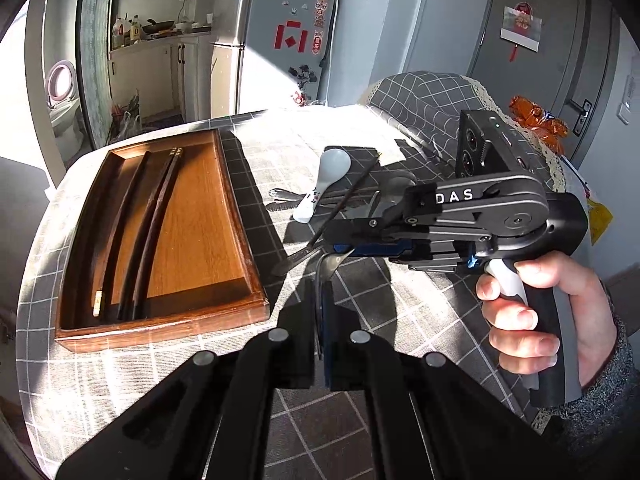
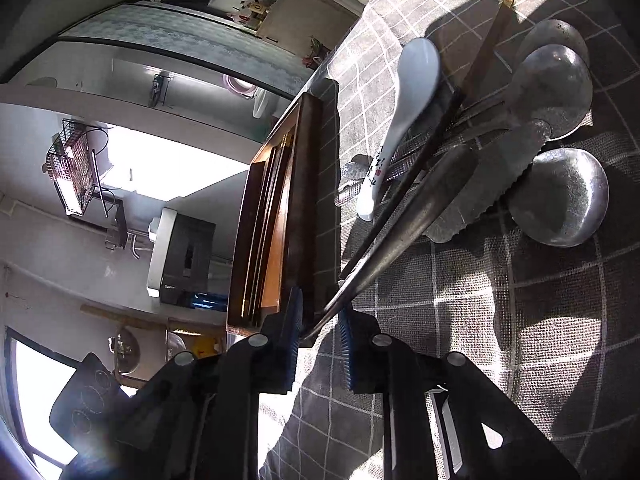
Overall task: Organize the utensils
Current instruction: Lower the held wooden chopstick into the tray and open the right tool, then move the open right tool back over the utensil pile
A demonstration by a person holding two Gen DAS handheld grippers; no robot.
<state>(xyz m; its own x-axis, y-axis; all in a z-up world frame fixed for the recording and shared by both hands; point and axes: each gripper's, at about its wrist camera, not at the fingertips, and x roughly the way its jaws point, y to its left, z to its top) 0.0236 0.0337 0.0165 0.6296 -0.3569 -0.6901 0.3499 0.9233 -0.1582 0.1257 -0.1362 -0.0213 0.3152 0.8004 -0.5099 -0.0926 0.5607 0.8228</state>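
Wooden tray (image 1: 208, 248) holds dark chopsticks (image 1: 150, 232). Left gripper (image 1: 320, 320) pinches a fork handle (image 1: 319, 276), fingers pressed together. Right gripper (image 2: 318, 336) brackets a metal spoon's handle (image 2: 384, 252), seemingly not yet touching it, beside the utensil pile (image 2: 500, 128).

The left wrist camera looks steeply down along its fingers, close above the grey checked tablecloth (image 1: 200, 364), upright. The right wrist camera sits low and rolled sideways, very near the heap. Both share the rectangular brown wooden tray (image 1: 240, 300) (image 2: 276, 240) and white ceramic spoon (image 1: 320, 190) (image 2: 404, 120).
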